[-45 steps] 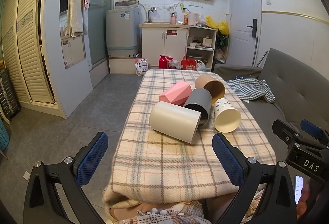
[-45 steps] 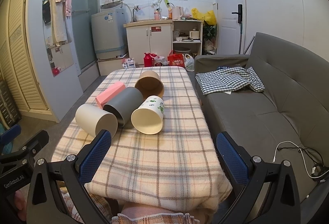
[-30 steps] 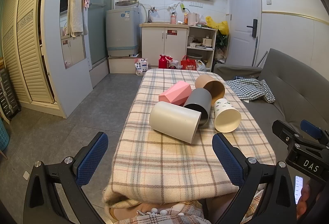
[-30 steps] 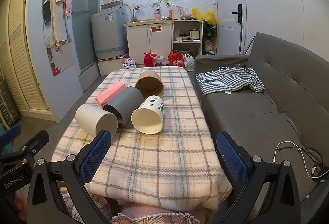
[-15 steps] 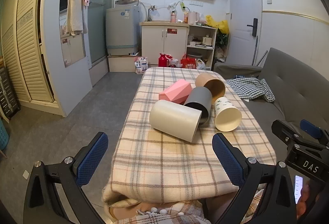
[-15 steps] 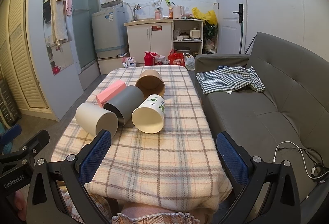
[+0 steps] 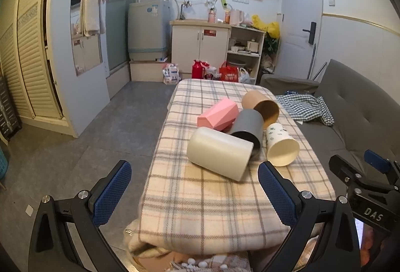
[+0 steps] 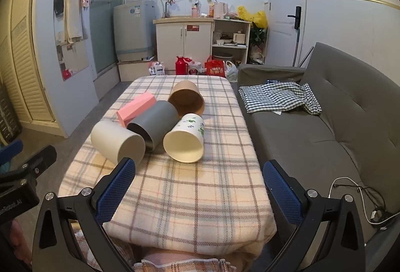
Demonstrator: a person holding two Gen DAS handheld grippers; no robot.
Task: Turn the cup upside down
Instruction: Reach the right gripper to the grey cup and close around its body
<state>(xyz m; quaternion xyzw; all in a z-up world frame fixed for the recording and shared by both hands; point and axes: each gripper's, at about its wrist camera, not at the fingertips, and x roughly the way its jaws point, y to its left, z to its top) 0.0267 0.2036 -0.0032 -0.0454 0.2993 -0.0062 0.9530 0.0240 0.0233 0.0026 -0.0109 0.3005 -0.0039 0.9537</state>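
Note:
Several cups lie on their sides on the plaid-covered table (image 7: 200, 197): a cream cup (image 7: 218, 153) (image 8: 117, 144), a grey cup (image 7: 247, 127) (image 8: 155, 125), a white leaf-print cup (image 7: 281, 147) (image 8: 186, 138), a brown cup (image 7: 261, 105) (image 8: 186, 97) and a pink faceted cup (image 7: 217, 115) (image 8: 136, 108). My left gripper (image 7: 195, 193) is open and empty at the table's near edge, short of the cream cup. My right gripper (image 8: 198, 189) is open and empty, short of the leaf-print cup.
A grey sofa (image 8: 325, 137) with a checked cloth (image 8: 280, 97) runs along the table's right side. Grey floor (image 7: 100, 137) lies to the left. Cabinets (image 7: 200, 52) and a washing machine (image 7: 147, 32) stand at the back.
Both grippers have moved slightly forward toward the table; the cups look a little nearer. No cup has moved.

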